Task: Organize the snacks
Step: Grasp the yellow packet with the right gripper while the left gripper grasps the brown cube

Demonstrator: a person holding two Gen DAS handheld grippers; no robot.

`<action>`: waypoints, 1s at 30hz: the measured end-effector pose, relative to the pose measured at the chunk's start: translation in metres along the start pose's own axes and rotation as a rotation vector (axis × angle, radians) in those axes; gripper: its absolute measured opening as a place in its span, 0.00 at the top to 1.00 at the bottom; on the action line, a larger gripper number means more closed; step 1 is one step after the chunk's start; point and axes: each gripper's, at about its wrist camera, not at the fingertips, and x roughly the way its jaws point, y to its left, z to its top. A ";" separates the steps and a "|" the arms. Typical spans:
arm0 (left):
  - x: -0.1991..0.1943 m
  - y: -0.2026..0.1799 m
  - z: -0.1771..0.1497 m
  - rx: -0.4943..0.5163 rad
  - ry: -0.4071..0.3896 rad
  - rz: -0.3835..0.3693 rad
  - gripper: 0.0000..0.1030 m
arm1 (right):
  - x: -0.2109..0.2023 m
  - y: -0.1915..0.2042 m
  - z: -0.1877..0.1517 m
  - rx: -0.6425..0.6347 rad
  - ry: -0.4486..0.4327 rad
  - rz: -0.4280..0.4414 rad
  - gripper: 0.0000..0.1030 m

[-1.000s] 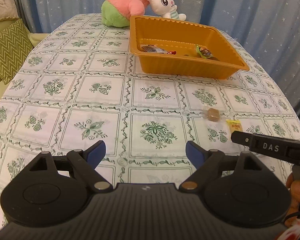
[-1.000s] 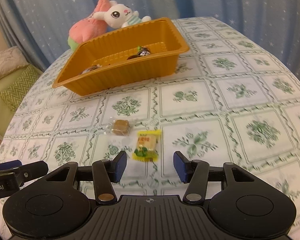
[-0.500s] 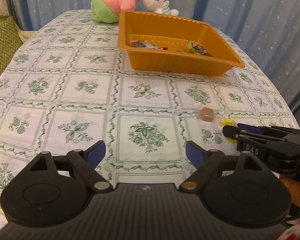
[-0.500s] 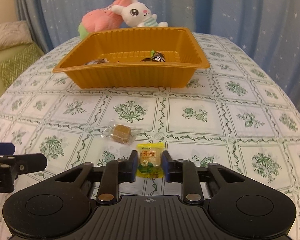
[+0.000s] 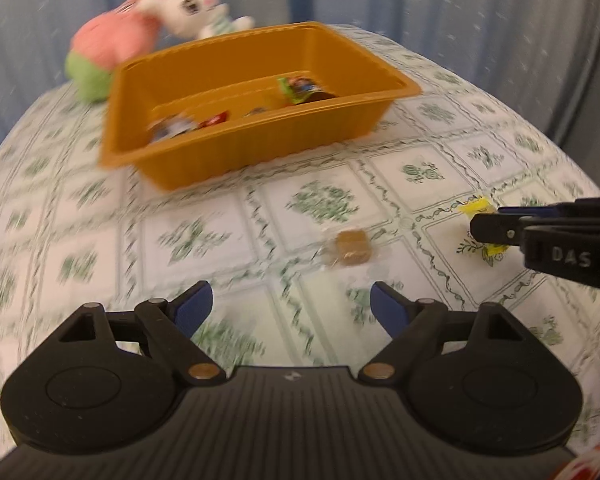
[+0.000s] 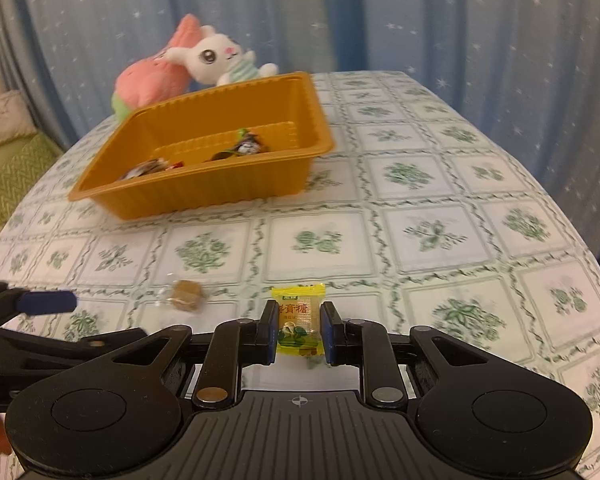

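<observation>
Your right gripper point(image 6: 299, 334) is clamped tight, its 2 blue pads point(image 6: 271, 330) pressed in from both sides. Your left gripper point(image 5: 291, 312) points down at a slant, jaws spread wide with nothing between them.

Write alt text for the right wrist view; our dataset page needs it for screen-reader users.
The right claw is shut on a yellow wrapped candy just above a green-flowered tablecloth. A brown wrapped candy lies to its left, near the open left claw. Behind stands an orange tray holding a few snacks, with plush toys beyond.
</observation>
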 end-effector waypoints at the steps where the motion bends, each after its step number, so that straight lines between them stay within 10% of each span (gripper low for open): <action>1: 0.005 -0.003 0.002 0.030 -0.009 -0.002 0.22 | 0.000 -0.002 0.000 0.010 0.003 0.004 0.78; 12: 0.030 -0.009 0.019 0.169 -0.043 -0.045 0.32 | 0.004 -0.012 -0.001 0.071 0.008 0.011 0.78; 17: 0.034 -0.011 0.025 0.184 -0.041 -0.089 0.58 | 0.006 -0.012 -0.001 0.082 0.010 0.013 0.79; 23: 0.034 -0.013 0.027 0.140 -0.021 -0.138 0.81 | 0.006 -0.012 -0.002 0.083 0.009 0.009 0.79; 30: 0.015 -0.013 0.016 0.024 -0.011 -0.086 0.82 | 0.002 -0.007 -0.002 0.065 -0.003 0.018 0.79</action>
